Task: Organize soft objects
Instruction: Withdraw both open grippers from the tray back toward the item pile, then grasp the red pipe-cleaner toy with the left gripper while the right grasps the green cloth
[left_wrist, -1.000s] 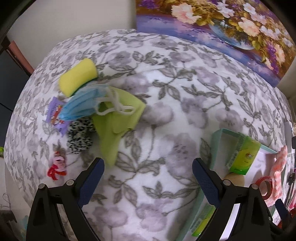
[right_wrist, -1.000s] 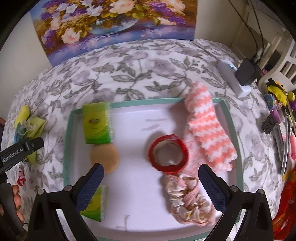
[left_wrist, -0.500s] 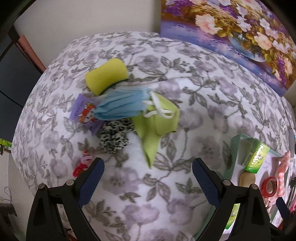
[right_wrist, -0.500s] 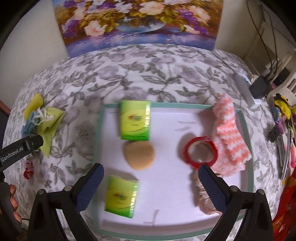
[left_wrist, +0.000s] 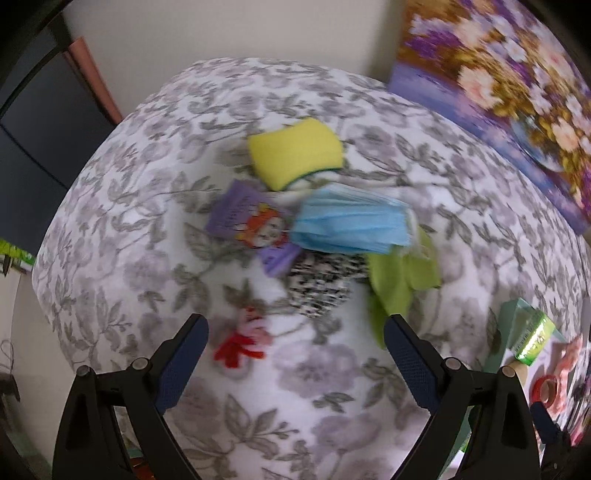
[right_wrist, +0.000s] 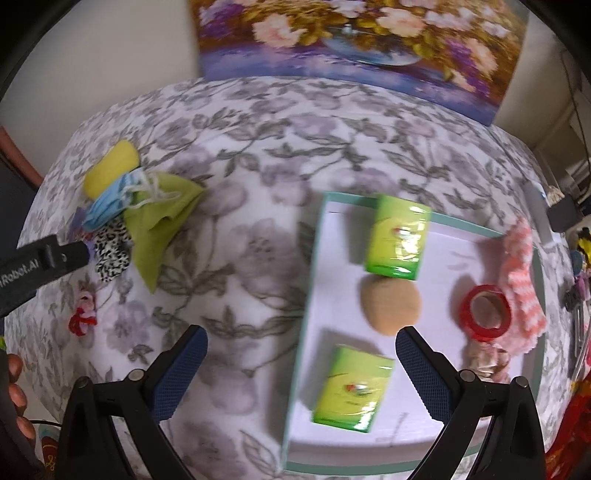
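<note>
**A:** Two hand-held grippers hang over a floral cloth (left_wrist: 332, 369). What does each hold?

**B:** Nothing. The left gripper (left_wrist: 293, 354) has its jaws spread wide and empty, above a small red-and-pink tie (left_wrist: 242, 341). The right gripper (right_wrist: 301, 363) is equally wide and empty, straddling the near left edge of the tray (right_wrist: 314, 266).

**A:** Where do the soft things lie?

**B:** In a loose heap on the cloth, well apart from the tray: a yellow sponge (left_wrist: 295, 153) at the back, a blue mask (left_wrist: 351, 225) draped across the middle, a purple packet (left_wrist: 255, 227) beside it, a spotted scrunchie (left_wrist: 319, 288) partly under the mask, and a green cloth (left_wrist: 400, 286) on the tray side. The tie lies apart, nearest the left jaws.

**A:** How would they handle?

**B:** All look light and limp. The sponge should compress, so a pinch across its middle seems safest. The mask overlaps its neighbours and its white loops trail over the green cloth; lifting by a loop risks dragging that along. The folded body looks the better hold. The tie is small and flat, so the jaws would need to close low against the cloth.

**A:** And the tray?

**B:** Already holding two green packs (right_wrist: 399, 236), a tan puff (right_wrist: 391, 306), red tape (right_wrist: 485, 312) and a pink towel (right_wrist: 524, 280).
</note>
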